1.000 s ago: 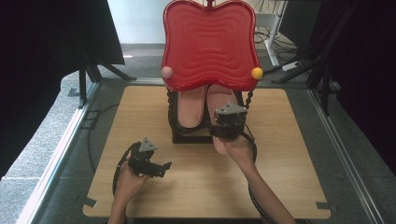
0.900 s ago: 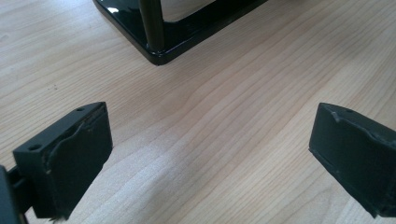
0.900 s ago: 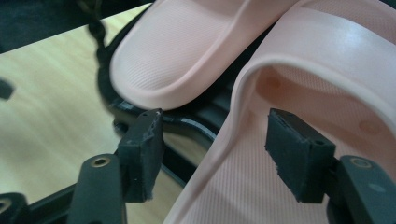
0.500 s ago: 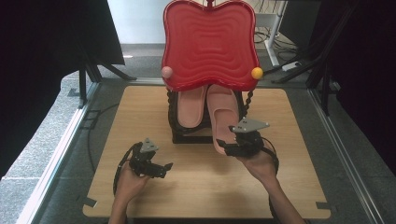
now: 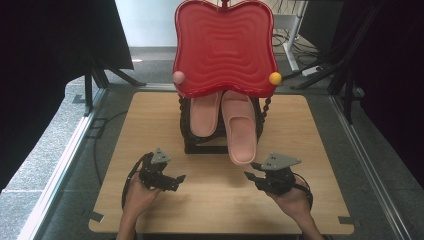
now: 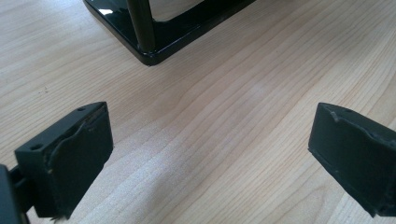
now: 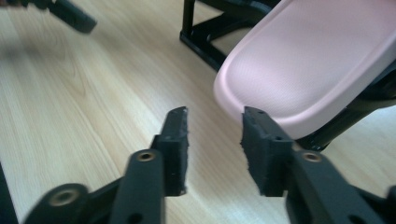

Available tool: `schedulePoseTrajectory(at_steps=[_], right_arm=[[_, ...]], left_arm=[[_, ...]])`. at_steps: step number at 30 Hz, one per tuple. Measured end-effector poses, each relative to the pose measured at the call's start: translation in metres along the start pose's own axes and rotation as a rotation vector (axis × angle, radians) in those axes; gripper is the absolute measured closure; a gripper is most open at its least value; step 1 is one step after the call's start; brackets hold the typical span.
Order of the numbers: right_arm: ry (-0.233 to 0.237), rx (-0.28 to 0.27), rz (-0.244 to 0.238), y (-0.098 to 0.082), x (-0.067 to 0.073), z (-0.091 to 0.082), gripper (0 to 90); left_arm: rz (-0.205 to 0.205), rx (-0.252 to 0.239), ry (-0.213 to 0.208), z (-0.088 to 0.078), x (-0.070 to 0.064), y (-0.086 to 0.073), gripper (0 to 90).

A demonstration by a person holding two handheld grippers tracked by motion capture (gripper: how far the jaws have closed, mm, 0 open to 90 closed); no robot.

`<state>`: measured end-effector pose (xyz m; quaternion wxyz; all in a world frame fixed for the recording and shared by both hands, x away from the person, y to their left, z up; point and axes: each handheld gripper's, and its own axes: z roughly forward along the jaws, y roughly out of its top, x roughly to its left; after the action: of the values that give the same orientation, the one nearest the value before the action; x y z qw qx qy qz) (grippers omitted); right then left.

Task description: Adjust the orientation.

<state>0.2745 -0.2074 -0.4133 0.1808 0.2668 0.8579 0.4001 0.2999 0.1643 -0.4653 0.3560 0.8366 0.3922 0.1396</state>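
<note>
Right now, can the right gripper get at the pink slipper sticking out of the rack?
Probably yes. The right gripper sits on the table near the slipper's overhanging end, jaws apart with nothing between them, with bare wood between them. The red tray overhangs only farther back.

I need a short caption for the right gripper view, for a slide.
Right gripper, jaws slightly apart and empty, above the wooden table beside the pink slipper on its black rack.

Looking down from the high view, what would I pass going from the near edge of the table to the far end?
The two grippers, left and right → right pink slipper sticking out of the black rack → red wavy tray.
</note>
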Motion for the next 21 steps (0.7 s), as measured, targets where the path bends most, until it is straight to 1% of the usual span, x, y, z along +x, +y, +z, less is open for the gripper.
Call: schedulePoseTrajectory(at_steps=[3,7,10,15,17,21], right_arm=[[0.011,0.009,-0.007,-0.007,0.002,0.008,75.2],[0.025,0.037,-0.031,-0.011,0.003,0.021,81.9],[0.023,0.059,-0.04,-0.011,0.001,0.03,83.5],[0.003,0.048,-0.037,-0.007,-0.005,0.039,83.7],[0.014,0.042,-0.036,-0.003,-0.008,0.041,84.6],[0.004,0.037,-0.043,0.003,-0.011,0.047,84.9]], left_arm=[[0.0,0.0,-0.001,0.0,0.0,0.0,0.0],[0.0,0.002,-0.003,0.0,0.0,0.0,0.0],[0.002,0.005,-0.002,0.001,0.0,0.0,0.0],[-0.001,0.002,-0.001,0.0,0.001,-0.001,0.0],[-0.001,0.0,-0.001,0.0,0.001,-0.001,0.1],[-0.001,0.001,-0.001,0.0,0.001,0.0,0.1]])
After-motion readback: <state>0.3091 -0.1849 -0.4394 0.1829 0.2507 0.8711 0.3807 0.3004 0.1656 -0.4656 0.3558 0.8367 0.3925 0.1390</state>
